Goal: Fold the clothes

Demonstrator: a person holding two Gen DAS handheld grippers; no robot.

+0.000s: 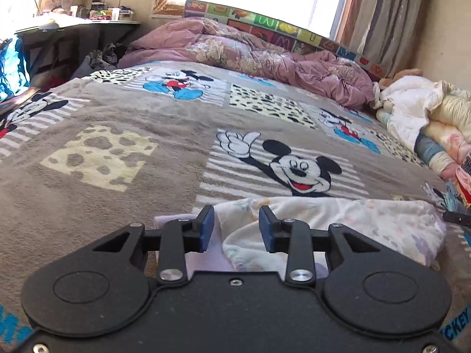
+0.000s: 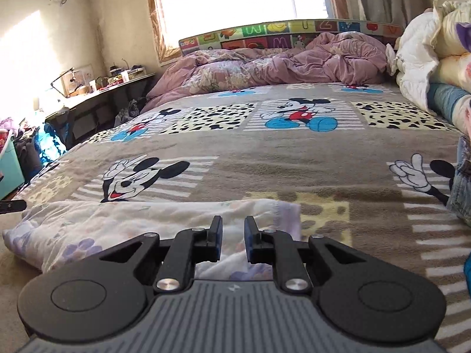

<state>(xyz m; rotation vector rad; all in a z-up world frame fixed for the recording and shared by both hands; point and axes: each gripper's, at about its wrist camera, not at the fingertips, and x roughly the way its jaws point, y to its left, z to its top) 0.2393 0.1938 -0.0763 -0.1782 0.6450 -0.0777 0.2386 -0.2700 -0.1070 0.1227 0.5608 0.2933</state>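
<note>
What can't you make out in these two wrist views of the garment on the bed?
- Pale printed garment: its near edge is hidden under the left gripper body in the left view, and under the right gripper in the right view.
- Garment type: unclear, it lies bunched.
- Desk items: too small.
- Denim: cut off by the right edge.

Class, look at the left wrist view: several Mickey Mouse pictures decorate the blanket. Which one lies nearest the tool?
The waving, open-mouthed Mickey, just beyond the pale floral garment under the left tool. The other Mickeys lie farther up the blanket or off to the sides.
</note>
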